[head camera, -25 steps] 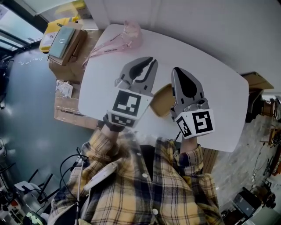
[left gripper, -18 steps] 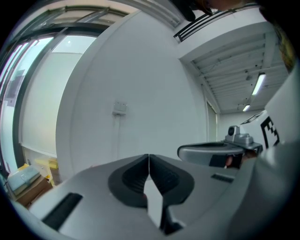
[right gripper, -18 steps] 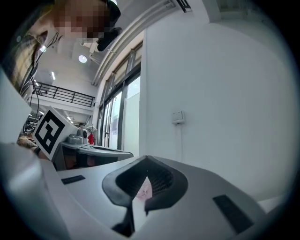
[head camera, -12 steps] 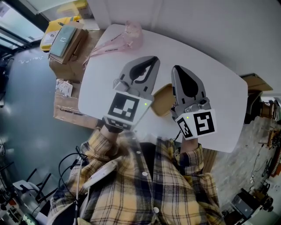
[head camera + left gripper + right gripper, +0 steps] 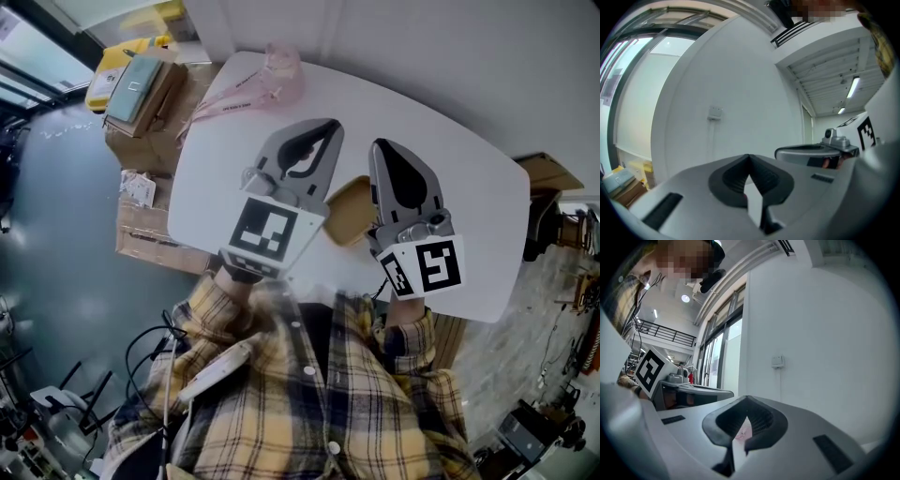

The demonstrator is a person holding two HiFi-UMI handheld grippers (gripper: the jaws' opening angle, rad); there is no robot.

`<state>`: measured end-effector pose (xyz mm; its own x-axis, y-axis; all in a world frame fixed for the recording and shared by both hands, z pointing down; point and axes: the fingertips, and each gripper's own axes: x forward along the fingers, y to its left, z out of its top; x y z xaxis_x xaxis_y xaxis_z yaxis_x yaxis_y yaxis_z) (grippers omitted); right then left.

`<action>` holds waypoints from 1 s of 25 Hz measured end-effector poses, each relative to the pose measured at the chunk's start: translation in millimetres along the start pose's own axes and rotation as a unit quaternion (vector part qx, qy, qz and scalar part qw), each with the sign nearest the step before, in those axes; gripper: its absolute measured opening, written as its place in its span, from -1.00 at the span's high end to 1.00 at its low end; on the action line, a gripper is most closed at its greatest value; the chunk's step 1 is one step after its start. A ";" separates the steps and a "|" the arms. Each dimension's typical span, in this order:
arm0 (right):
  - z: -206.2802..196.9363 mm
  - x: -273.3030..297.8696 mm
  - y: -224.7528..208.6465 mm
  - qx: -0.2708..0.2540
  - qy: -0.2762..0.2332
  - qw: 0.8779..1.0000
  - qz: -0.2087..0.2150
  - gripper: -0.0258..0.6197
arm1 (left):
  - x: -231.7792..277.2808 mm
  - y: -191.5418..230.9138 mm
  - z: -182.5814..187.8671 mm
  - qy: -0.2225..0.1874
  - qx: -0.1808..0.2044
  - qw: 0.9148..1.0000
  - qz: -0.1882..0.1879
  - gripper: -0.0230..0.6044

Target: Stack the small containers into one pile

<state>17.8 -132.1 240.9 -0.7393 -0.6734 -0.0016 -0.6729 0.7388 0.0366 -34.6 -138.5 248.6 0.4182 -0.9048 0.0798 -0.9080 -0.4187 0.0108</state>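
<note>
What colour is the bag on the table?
The bag is pale pink; head view shows it best.

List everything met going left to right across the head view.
cardboard box → left gripper → container → right gripper → brown carton. The pink bag is left out because it overlaps the left gripper's span.

From our head we look steeply down on the white table point(image 5: 450, 178), with the left claw point(image 5: 326, 127) and the right claw point(image 5: 379, 146) close beneath us. Each claw's camera sits tight behind its own jaws and faces level toward a white wall point(image 5: 740, 70). The left gripper view and the right gripper view share that wall's small plate point(image 5: 715, 112), and each catches the other claw at its edge.
</note>
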 end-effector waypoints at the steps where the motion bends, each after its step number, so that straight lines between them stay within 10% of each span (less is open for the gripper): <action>1: 0.5 -0.8 -0.1 0.000 -0.001 1.000 -0.001 0.87 | -0.3 -0.4 -0.1 0.000 0.002 1.000 -0.001 0.87; 25: 1.9 -5.7 -2.4 -0.008 0.000 1.000 0.000 0.87 | 2.8 -7.0 -0.7 0.002 0.000 1.000 -0.007 0.87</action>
<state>23.6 -130.0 238.9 -0.7394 -0.6733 -0.0016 -0.6724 0.7383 0.0522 -27.0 -138.0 249.4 0.4302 -0.8989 0.0835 -0.9024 -0.4307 0.0128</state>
